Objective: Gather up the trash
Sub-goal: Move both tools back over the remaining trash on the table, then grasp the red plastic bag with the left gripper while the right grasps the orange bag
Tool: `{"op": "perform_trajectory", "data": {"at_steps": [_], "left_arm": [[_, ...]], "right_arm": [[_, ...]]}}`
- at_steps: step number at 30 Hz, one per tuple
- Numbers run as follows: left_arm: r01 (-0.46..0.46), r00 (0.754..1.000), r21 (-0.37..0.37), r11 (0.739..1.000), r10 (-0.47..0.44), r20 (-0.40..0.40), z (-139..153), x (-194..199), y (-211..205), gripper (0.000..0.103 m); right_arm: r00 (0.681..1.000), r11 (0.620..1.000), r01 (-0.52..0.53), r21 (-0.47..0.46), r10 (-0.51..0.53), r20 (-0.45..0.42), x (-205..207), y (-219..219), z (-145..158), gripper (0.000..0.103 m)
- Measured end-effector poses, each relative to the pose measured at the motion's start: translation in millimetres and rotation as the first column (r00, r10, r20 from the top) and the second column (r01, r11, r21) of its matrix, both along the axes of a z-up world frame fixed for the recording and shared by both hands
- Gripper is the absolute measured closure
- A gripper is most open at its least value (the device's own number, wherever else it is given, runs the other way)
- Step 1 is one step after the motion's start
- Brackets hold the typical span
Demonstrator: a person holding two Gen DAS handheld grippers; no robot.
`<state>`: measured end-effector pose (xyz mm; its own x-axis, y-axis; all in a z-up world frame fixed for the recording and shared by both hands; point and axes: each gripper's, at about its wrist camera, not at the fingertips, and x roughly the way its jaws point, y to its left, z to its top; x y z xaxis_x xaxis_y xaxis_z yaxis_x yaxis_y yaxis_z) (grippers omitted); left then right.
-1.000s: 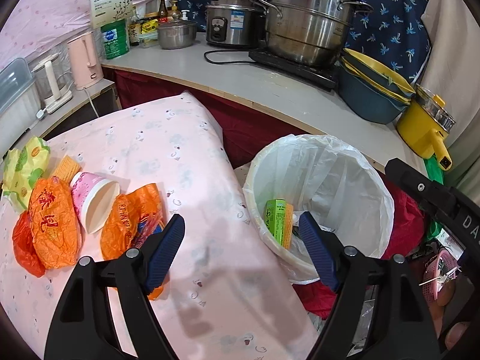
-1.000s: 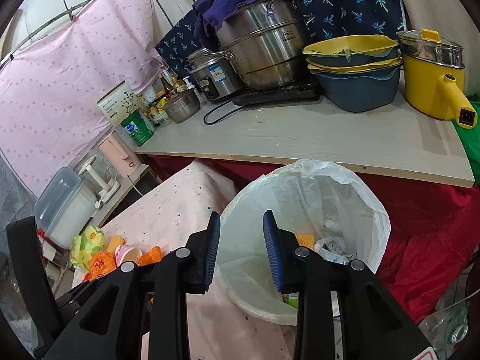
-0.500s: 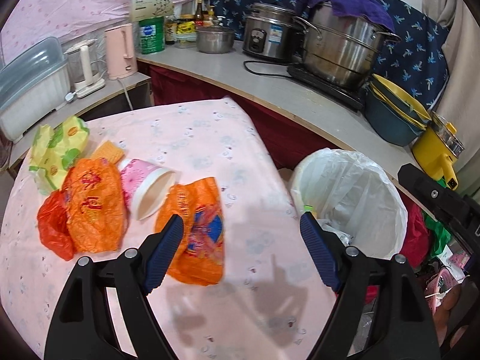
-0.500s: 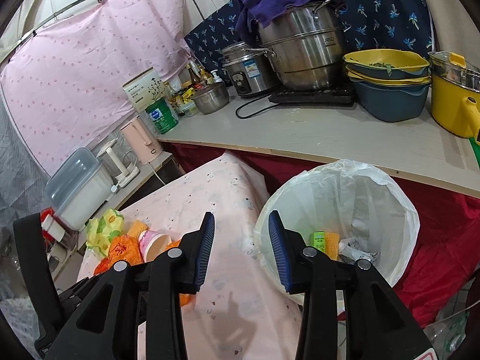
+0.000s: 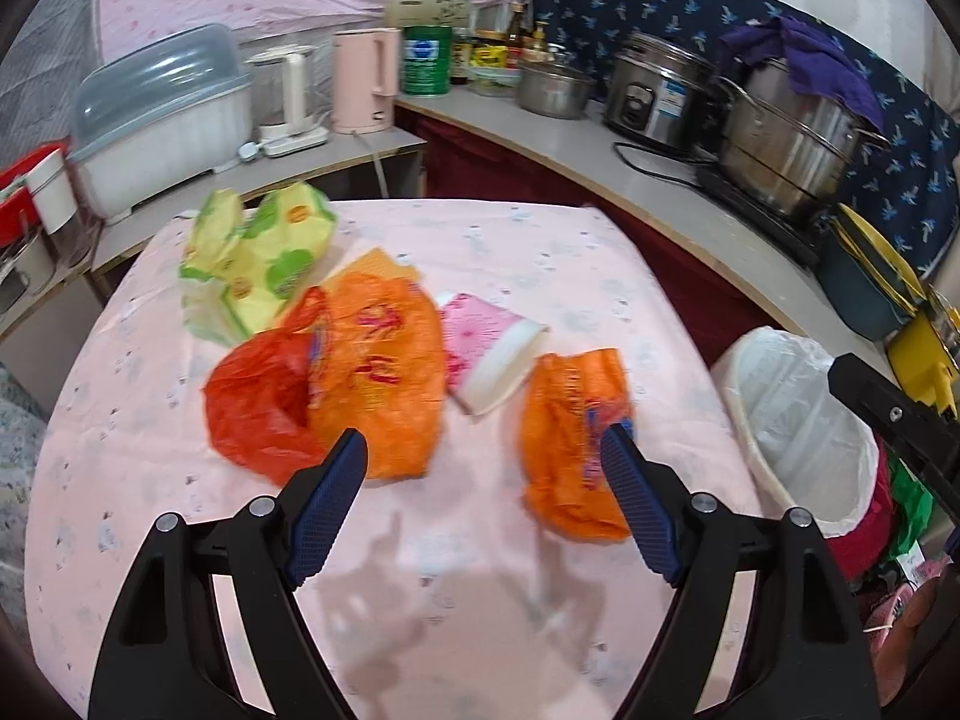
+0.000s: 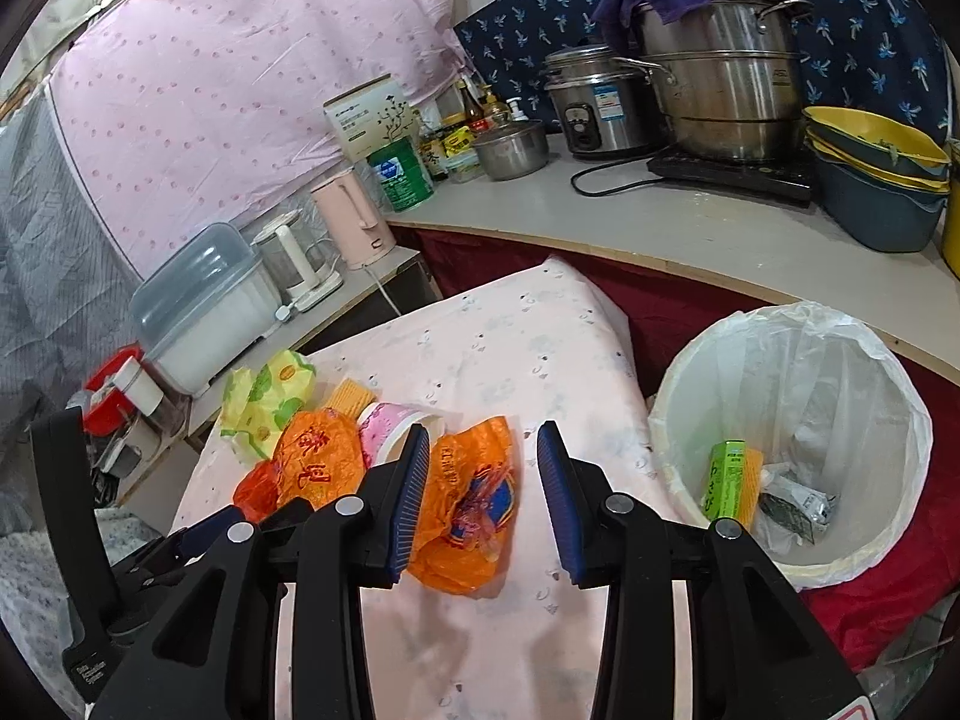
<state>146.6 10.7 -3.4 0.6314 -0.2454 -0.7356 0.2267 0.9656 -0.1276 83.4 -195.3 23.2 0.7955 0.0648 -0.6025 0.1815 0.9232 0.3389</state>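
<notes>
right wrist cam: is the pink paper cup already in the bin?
No, the pink paper cup lies on its side on the table, beside the orange wrappers, outside the bin.

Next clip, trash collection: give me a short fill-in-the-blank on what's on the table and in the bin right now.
1. The paper cup lying on its side is white and ____.
2. The bin is lined with a ____ plastic bag.
3. Inside the bin lies a small ____ carton.
4. Neither the left tongs nor the right tongs hold ____.

Missing words: pink; white; green; anything
</notes>
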Motion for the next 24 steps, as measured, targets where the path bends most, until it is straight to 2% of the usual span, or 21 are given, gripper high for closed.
{"op": "perform_trajectory", "data": {"at_steps": [11,24], "left_arm": [[-0.138,0.989,0.015,0.99,0.139,-0.05,-20.1,17.2,71.0,0.027],[-0.168,0.979,0.037,0.985,0.171,-0.11,-48.0,49.3,102.9,0.027]], "right_arm": [[0.991,0.992,-0.126,-0.013,0.125,-0.049,27.3,64.1,-16.8,0.066],[0.97,0.977,-0.212,-0.009,0.209,-0.121,68.3,115.3,-44.0,0.066]]}}
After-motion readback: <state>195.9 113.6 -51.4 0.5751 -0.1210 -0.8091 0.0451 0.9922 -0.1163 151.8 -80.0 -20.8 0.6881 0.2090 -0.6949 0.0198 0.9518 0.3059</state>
